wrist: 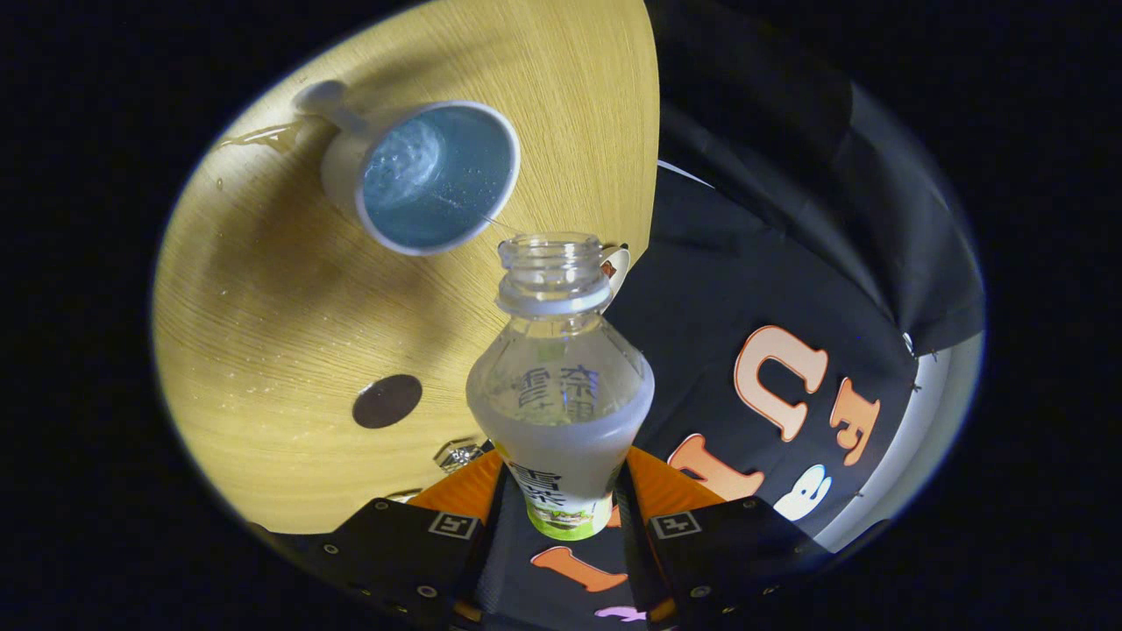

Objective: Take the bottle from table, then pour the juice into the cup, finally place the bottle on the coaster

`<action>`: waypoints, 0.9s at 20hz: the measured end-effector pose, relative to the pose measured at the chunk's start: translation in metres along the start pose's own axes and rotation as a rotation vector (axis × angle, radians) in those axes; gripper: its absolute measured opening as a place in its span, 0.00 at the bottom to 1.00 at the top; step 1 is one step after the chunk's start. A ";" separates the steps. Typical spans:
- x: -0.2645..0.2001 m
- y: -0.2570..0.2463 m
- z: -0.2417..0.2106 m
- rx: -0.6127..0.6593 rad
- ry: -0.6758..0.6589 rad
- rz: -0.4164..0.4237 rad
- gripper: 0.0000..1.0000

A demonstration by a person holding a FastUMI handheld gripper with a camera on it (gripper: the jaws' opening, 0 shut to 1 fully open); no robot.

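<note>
Between the fingers of the claw (561, 517) sits the uncapped bottle (561, 386), clenched on both sides and tipped toward the cup (421, 175), which lies beyond its mouth on the wooden table (263, 333) and already holds liquid. A thin stream seems to run from bottle to cup, so I judge the pouring under way. Setting the bottle on the dark round coaster (387, 400), ahead to the left, is not yet done.

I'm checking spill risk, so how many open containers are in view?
2. The uncapped bottle is clamped between the gripper fingers, its mouth toward the cup. The white cup, liquid inside, stands on the wooden table just beyond it.
</note>
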State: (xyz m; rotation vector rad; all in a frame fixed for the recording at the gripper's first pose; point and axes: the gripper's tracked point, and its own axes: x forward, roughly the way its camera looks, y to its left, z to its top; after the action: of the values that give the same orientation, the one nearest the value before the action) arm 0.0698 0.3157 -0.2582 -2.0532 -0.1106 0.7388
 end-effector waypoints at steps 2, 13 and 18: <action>-0.004 0.011 0.001 0.089 -0.004 0.029 0.57; -0.018 0.032 0.010 0.952 -0.061 0.220 0.57; -0.020 0.038 -0.008 1.357 -0.062 0.290 0.57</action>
State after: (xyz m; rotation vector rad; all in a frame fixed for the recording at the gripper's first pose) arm 0.0498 0.2807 -0.2758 -0.7426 0.5329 0.7289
